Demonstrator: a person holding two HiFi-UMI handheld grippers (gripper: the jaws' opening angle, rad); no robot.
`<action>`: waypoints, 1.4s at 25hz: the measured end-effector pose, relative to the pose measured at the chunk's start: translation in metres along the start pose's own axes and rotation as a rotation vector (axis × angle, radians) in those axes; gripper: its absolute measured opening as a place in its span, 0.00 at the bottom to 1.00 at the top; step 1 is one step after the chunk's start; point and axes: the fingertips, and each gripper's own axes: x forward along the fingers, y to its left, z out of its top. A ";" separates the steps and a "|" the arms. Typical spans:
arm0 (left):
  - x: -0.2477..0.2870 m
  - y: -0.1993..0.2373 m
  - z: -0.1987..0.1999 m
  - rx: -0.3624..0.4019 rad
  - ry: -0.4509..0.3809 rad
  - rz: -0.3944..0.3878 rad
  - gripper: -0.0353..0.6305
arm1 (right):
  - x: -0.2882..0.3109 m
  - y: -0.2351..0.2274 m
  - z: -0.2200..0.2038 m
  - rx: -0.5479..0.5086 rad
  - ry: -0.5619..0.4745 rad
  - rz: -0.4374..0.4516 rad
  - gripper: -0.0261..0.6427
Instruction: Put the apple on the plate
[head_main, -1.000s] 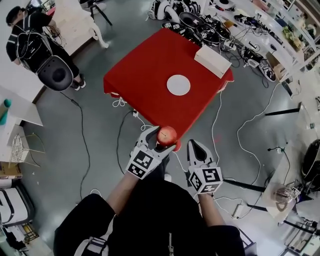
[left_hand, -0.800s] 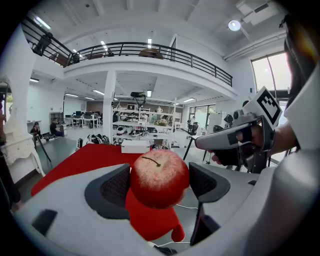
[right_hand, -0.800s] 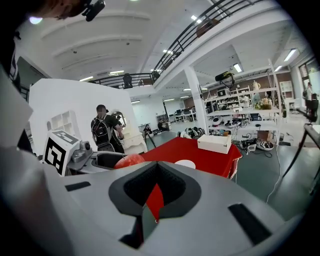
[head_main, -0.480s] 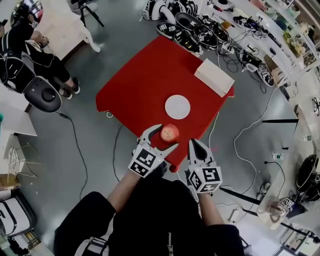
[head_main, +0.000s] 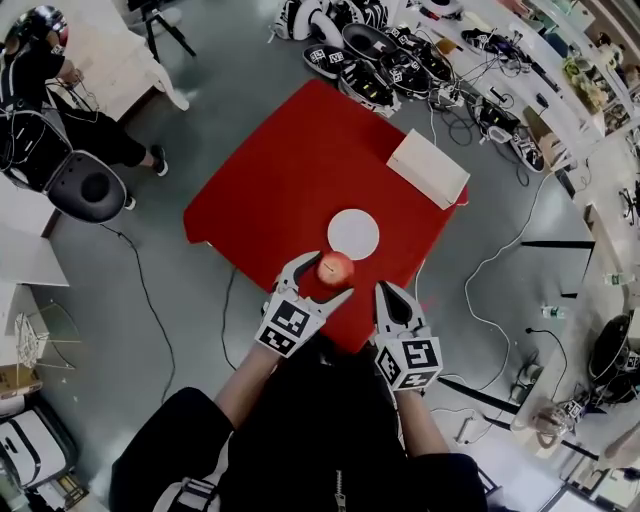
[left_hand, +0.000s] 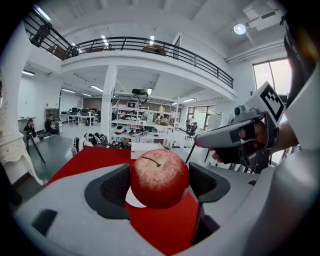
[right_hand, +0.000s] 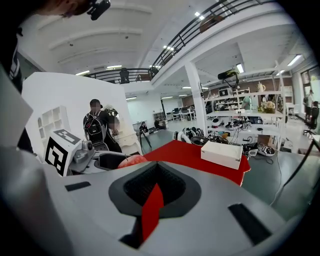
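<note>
A red apple is clamped between the jaws of my left gripper, held in the air over the near corner of the red table. The left gripper view shows the apple stem up, with the white plate partly hidden just behind and below it. The plate lies empty on the table, a little beyond the apple. My right gripper hovers to the right of the apple with its jaws together and nothing in them; its own view shows only a thin slit between the jaws.
A white box sits at the table's far right corner. Gear and cables litter the floor beyond the table. A person sits at the far left by a white table. More cables trail on the right.
Both grippers have advanced toward the table; the held apple now hangs over the near corner, closer to the plate. Both jaw states are unchanged.
</note>
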 end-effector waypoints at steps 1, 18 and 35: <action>0.002 0.001 0.002 -0.001 0.001 -0.001 0.61 | 0.001 -0.003 0.002 0.000 0.003 -0.002 0.05; 0.043 0.019 0.006 0.033 0.054 0.031 0.61 | 0.022 -0.027 0.008 0.005 0.051 0.037 0.05; 0.155 0.072 -0.068 0.007 0.161 0.145 0.61 | 0.027 -0.083 -0.015 0.053 0.126 -0.004 0.05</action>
